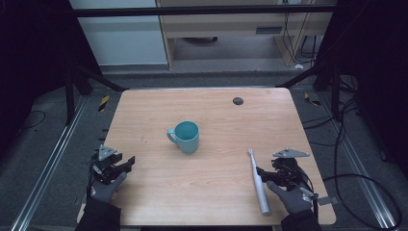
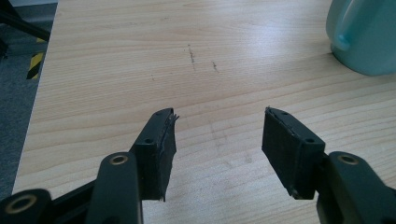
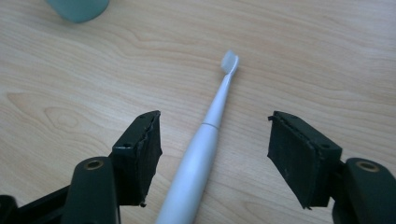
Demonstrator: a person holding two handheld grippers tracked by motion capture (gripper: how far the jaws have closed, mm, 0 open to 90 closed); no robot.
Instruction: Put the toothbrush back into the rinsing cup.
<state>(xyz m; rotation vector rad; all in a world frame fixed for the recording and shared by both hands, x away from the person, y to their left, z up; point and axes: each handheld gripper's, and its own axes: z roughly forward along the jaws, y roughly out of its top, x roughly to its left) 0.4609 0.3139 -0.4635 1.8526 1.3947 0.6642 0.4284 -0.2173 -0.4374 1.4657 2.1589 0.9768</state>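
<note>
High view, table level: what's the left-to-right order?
Left hand-held gripper → teal mug → black disc near the far edge → white electric toothbrush → right hand-held gripper, jaws open right beside the brush.

The bench [image 1: 159,110] lies mostly bare, with a teal mug [image 1: 185,136] standing near its middle, well apart from both claws, and a small dark disc [image 1: 237,100] near the far edge. The left claw [image 2: 217,135], jaws wide apart at the near left corner, has bare wood between and ahead of its jaws, the mug off to its far right. The right claw [image 3: 212,140] is spread with a white toothbrush [image 3: 205,140] lying on the bench between the jaws, touching neither, and bare wood on both sides.
</note>
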